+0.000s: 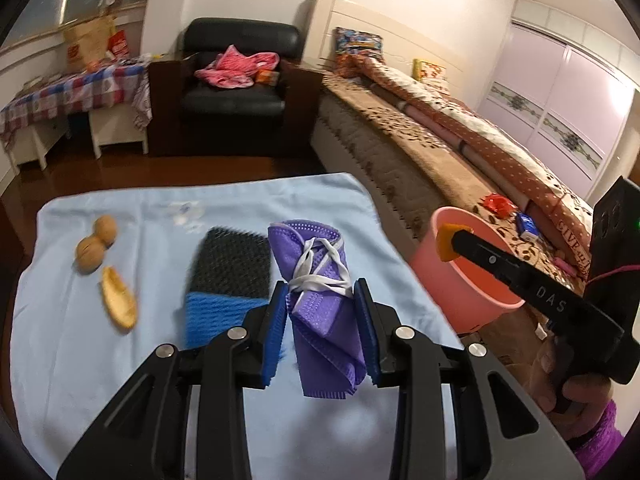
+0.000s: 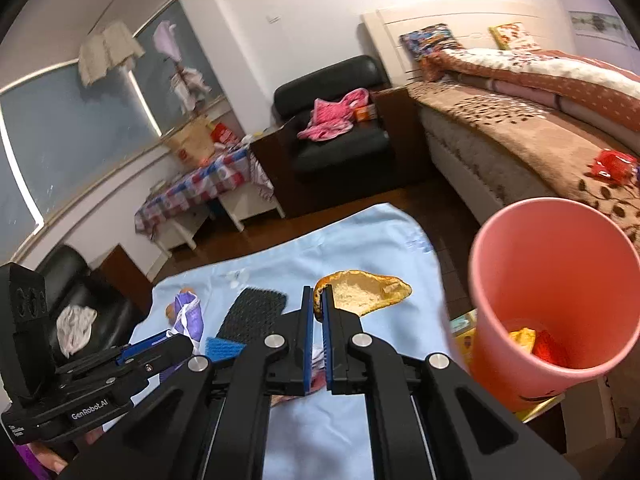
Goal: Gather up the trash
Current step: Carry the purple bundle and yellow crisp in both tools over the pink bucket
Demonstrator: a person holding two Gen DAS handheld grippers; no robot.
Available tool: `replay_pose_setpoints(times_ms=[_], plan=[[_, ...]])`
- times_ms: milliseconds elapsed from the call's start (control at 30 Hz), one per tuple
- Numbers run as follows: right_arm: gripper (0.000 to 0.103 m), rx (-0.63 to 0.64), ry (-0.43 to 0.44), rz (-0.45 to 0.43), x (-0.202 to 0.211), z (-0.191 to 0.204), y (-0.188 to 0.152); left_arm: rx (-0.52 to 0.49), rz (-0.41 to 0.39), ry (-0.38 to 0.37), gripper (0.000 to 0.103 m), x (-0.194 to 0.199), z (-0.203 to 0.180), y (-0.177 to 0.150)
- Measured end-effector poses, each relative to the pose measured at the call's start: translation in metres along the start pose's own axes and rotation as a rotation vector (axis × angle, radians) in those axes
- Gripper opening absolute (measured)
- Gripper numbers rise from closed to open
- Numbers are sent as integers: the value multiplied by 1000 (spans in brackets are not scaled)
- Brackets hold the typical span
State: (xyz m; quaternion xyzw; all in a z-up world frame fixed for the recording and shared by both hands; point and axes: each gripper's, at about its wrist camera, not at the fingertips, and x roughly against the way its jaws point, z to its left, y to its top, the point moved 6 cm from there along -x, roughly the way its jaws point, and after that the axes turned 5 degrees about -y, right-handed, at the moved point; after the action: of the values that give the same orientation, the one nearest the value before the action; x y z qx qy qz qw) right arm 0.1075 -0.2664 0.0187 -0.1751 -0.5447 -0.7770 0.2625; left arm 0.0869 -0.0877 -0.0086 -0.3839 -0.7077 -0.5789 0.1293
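Left gripper (image 1: 321,296) is clamped on a folded purple face mask (image 1: 320,280) w/ white ear loops, lifted off the light-blue cloth (image 1: 120,360) — prob. so it can swing over to the pink bin (image 2: 560,280). Right gripper (image 2: 317,304) pinches an orange peel (image 2: 368,294) by its edge, near the bin's rim, ready to drop. Bin already has yellow and red scraps inside. Still on the cloth: two walnuts (image 1: 96,242), another peel piece (image 1: 118,300), a black-and-blue brush (image 1: 228,276) — the brush likely not trash.
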Motion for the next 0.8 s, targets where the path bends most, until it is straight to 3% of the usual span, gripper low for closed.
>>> replay_pose_setpoints(times_ms=[500, 800], plan=[[4, -137, -117, -129, 26, -94, 29, -153, 9, -105, 34, -55, -96, 29], [4, -219, -155, -137, 24, -146, 30, -220, 24, -167, 34, -94, -151, 40]])
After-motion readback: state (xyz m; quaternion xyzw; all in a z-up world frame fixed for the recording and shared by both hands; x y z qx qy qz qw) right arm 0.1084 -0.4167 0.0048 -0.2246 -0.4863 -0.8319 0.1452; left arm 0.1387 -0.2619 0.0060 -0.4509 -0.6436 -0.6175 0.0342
